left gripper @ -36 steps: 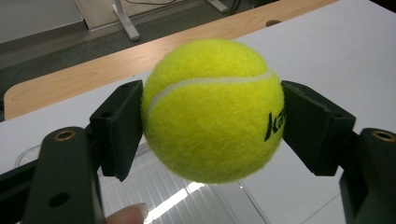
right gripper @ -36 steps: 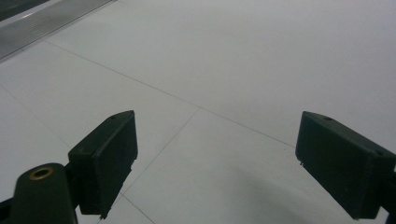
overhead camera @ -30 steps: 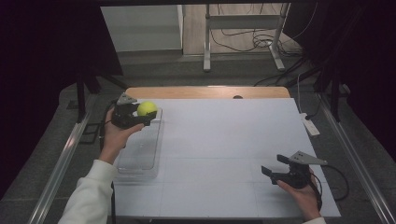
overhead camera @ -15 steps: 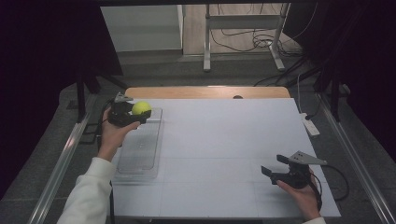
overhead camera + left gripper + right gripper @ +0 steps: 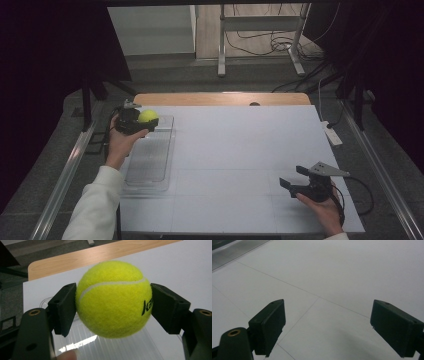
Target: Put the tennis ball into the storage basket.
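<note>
High view. Your left tool [image 5: 145, 121], at the far left of the white counter [image 5: 240, 150], is clamped on a fuzzy yellow-green tennis ball [image 5: 148, 116]. The ball hangs over the far end of a clear ribbed plastic tray [image 5: 149, 160], a long rectangle lying along the counter's left edge. Your white sleeve [image 5: 95, 210] comes in from the bottom left. Your right tool [image 5: 290, 181] sits at the near right of the counter, well apart from ball and tray, jaws apart, nothing between them. A strip of light wood [image 5: 220, 98] shows past the counter's far edge.

Left gripper view. The tennis ball [image 5: 113, 298] sits between the two black pads [image 5: 63, 308], pressed on both sides, white seam curving across its top, black lettering at its right. The clear tray [image 5: 120, 347] lies below it; whether the ball touches the tray you cannot tell.

Right gripper view. Your right tool [image 5: 328, 327] has jaws spread wide over bare counter [image 5: 337, 277], marked by thin seam lines.
</note>
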`<move>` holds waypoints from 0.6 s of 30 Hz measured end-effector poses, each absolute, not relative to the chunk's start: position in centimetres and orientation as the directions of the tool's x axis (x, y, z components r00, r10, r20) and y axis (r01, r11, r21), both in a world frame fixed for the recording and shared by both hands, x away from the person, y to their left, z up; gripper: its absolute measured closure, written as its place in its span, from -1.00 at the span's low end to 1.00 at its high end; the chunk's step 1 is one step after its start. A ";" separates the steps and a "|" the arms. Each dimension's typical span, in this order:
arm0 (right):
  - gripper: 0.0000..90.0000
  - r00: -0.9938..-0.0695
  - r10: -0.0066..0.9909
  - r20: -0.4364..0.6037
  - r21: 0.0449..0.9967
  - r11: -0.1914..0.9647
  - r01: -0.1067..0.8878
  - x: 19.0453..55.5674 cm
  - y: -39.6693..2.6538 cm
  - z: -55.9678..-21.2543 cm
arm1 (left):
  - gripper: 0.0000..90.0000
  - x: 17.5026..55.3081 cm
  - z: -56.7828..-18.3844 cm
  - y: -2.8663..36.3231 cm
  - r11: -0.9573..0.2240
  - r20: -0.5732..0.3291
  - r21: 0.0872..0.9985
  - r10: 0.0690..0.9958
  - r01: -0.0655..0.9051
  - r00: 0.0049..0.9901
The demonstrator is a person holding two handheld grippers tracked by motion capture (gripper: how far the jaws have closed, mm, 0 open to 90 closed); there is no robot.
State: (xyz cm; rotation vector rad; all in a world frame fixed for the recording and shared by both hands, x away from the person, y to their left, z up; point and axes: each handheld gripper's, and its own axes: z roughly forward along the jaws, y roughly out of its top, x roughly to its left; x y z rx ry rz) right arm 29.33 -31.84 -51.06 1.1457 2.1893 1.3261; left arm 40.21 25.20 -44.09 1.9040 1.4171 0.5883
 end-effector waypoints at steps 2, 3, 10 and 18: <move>-0.72 -0.619 0.776 0.117 0.853 0.241 0.464 29.3 -31.8 -51.1 | -0.42 40.5 -44.3 25.3 -0.171 -0.041 0.741 0.954 0.650 0.298; -0.72 -0.619 0.777 0.117 0.852 0.242 0.464 29.3 -31.9 -51.1 | -0.42 40.6 -44.4 25.4 -0.168 -0.044 0.740 0.954 0.652 0.295; -0.72 -0.616 0.778 0.118 0.851 0.241 0.467 29.3 -31.9 -51.1 | -0.42 41.3 -45.3 25.8 -0.173 -0.029 0.714 0.961 0.678 0.276; -0.72 -0.616 0.779 0.119 0.849 0.241 0.470 29.3 -31.9 -51.1 | -0.42 41.7 -45.8 26.5 -0.160 -0.026 0.701 0.968 0.695 0.248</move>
